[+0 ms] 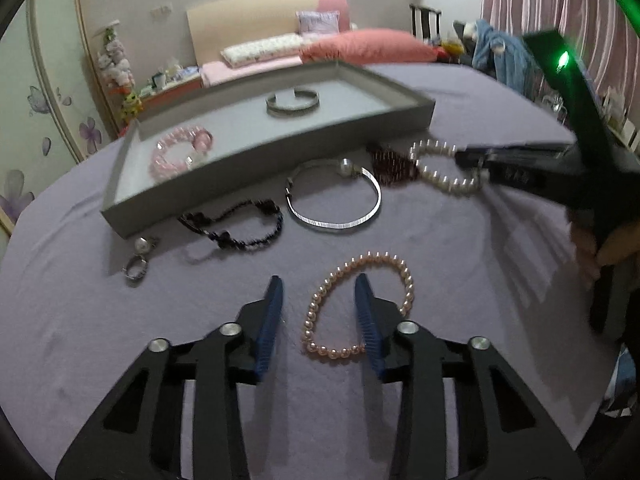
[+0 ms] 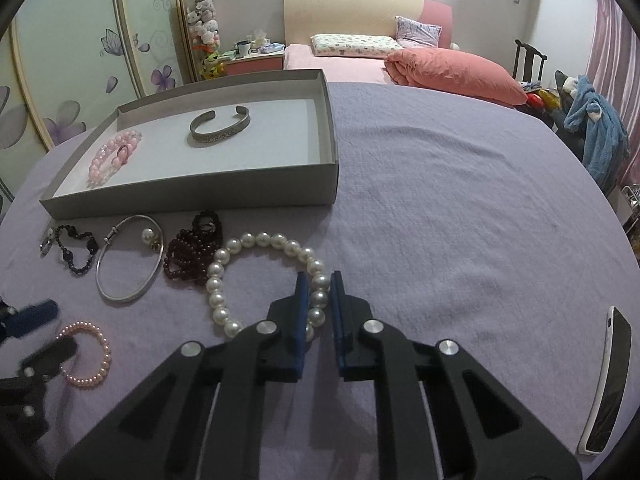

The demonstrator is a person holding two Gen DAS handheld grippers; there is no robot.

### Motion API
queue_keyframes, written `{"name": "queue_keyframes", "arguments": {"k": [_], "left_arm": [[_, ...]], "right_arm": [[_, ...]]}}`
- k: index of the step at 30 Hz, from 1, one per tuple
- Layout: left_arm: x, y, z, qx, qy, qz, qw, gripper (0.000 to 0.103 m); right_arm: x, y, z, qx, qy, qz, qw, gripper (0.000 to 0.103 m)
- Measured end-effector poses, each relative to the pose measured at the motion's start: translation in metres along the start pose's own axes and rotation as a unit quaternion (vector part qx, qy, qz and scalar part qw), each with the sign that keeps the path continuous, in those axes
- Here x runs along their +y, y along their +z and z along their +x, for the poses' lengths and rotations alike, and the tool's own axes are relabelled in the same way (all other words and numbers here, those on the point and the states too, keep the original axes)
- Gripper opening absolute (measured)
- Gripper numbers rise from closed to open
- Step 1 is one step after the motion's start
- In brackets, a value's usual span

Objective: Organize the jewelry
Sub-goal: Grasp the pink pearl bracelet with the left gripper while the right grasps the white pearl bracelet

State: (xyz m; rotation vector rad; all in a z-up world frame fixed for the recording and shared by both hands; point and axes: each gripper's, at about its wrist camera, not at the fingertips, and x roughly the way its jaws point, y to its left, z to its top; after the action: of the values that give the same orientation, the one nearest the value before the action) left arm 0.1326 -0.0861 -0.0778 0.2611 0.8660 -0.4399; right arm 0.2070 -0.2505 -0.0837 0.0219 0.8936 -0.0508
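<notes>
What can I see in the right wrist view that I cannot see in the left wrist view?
Only the right wrist view: a white phone on the bedspread.

Only the left wrist view: the hand holding the right gripper.

Both: the grey tray, the big white pearl bracelet that the right gripper is shut on, and the pink pearl bracelet at the left gripper.

A bed [image 2: 440,168] with a lilac sheet carries everything. On it lies a grey tray [image 2: 192,192]. In front of the tray lie a small ring [image 1: 138,268], a black chain bracelet [image 1: 236,226], a silver bangle [image 1: 336,196], dark red beads [image 2: 192,256], a white pearl bracelet [image 2: 240,276] and a pink pearl bracelet [image 1: 360,308]. A phone [image 2: 604,384] lies far right.
</notes>
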Motion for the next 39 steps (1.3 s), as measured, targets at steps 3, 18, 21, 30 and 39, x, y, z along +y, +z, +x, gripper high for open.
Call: {"name": "queue_keyframes", "arguments": {"k": [3, 18, 21, 30, 39], "left_arm": [[-0.002, -0.002, -0.002, -0.001, 0.010, 0.011, 0.9999, 0.018], [0.060, -0.023, -0.017, 0.002, 0.065, -0.078, 0.9948, 0.017], [0.060, -0.022, -0.017, 0.002, 0.064, -0.079, 0.9949, 0.017], [0.061, -0.020, -0.016, 0.002, 0.065, -0.077, 0.9949, 0.017], [0.066, -0.024, -0.029, -0.018, 0.066, -0.095, 0.9931, 0.006]], "right_arm": [[-0.001, 0.000, 0.000, 0.000, 0.003, 0.002, 1.000, 0.012], [-0.007, 0.000, -0.001, 0.000, 0.010, 0.007, 1.000, 0.012], [-0.007, 0.000, -0.002, 0.000, 0.010, 0.007, 1.000, 0.013], [-0.005, 0.000, -0.001, 0.000, 0.006, 0.003, 1.000, 0.013], [-0.013, 0.001, -0.019, -0.037, 0.044, 0.035, 0.998, 0.010]]}}
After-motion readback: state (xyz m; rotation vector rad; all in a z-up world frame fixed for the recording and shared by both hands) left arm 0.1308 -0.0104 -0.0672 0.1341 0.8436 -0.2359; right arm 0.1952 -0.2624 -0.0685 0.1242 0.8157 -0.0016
